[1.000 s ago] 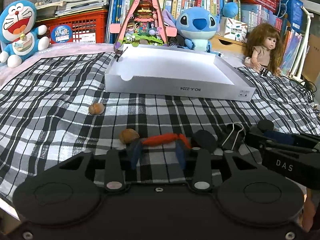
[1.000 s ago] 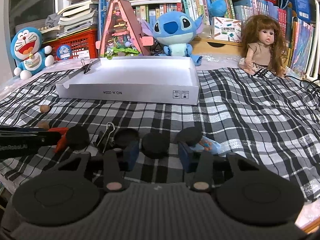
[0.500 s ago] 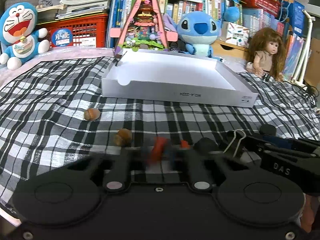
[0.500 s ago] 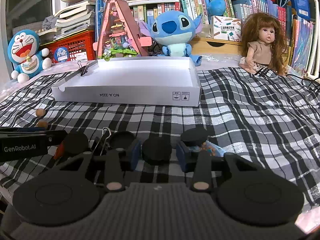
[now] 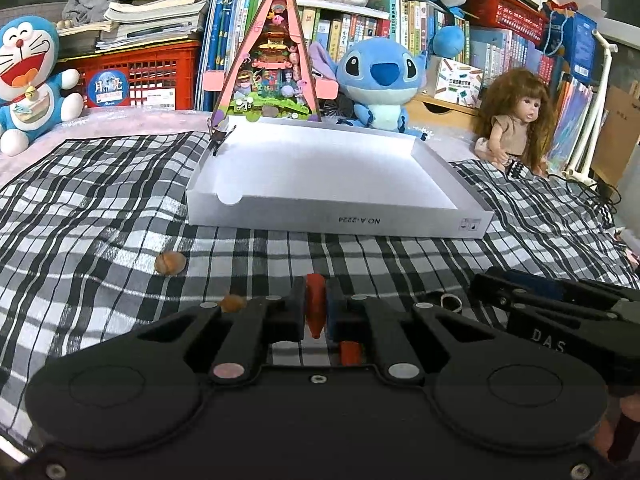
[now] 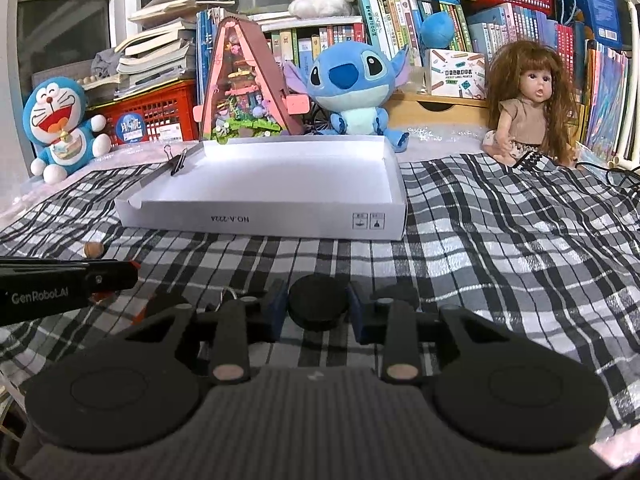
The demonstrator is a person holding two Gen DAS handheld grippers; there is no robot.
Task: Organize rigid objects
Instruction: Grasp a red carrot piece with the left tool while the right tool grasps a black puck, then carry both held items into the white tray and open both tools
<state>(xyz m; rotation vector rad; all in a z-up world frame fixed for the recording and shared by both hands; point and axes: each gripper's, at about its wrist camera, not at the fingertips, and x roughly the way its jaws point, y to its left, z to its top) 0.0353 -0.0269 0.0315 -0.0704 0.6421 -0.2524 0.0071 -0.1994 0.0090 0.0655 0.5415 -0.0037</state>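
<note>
My left gripper [image 5: 316,312] is shut on a red-orange curved piece [image 5: 315,304], held just above the checked cloth. My right gripper [image 6: 318,308] is shut on a black round disc [image 6: 318,306]. The white shallow box [image 5: 332,220] lies open ahead of both; it also shows in the right wrist view [image 6: 260,224]. Two brown nuts [image 5: 170,262] [image 5: 233,303] lie on the cloth left of the left gripper. A binder clip's wire loop [image 5: 451,301] lies between the grippers. The right gripper's body [image 5: 560,320] shows in the left wrist view.
A binder clip [image 6: 176,162] is clipped to the box's far left corner. Plush toys [image 6: 352,84], a doll [image 6: 528,108], a pink triangular model house [image 5: 276,60] and bookshelves stand behind the box. A checked cloth [image 6: 500,240] covers the surface.
Both grippers closed: the left on the red-orange piece, the right on the black disc. Both then lifted and drew slightly back from the cloth with their objects.
</note>
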